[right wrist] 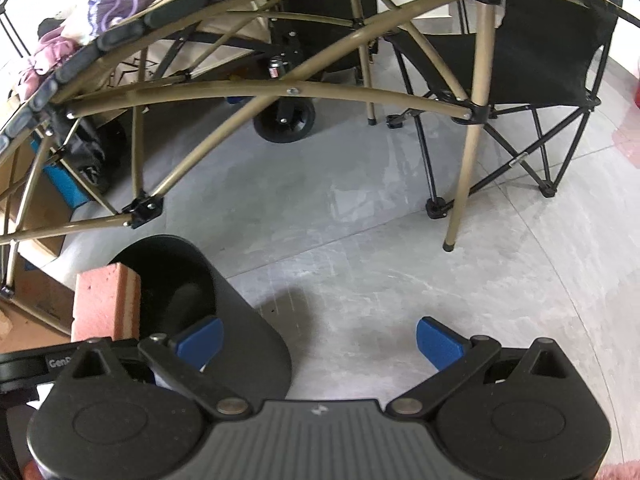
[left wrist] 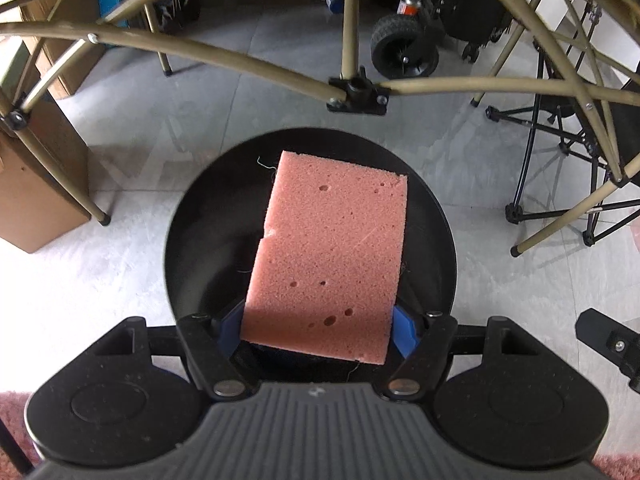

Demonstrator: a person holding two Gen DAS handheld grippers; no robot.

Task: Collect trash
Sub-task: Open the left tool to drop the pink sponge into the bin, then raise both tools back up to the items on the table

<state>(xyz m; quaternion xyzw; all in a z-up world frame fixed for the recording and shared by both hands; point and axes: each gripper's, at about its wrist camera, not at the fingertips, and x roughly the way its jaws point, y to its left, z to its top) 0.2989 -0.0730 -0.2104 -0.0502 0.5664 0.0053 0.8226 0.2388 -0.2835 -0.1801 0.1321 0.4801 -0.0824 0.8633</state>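
My left gripper (left wrist: 318, 330) is shut on a pink sponge (left wrist: 328, 256), its blue pads pressed against the sponge's near end. It holds the sponge right above the open mouth of a round black trash bin (left wrist: 192, 216) standing on the grey floor. In the right wrist view the same sponge (right wrist: 106, 304) and bin (right wrist: 240, 320) show at the lower left. My right gripper (right wrist: 320, 342) is open and empty, hovering over bare floor just right of the bin.
A folding table's tan metal frame (left wrist: 240, 60) arches over the bin on thin legs (right wrist: 466, 184). A black folding chair (right wrist: 540, 60), a wheeled cart (left wrist: 404, 48), cardboard boxes (left wrist: 36, 200) and a pink rug edge (left wrist: 12, 412) surround the spot.
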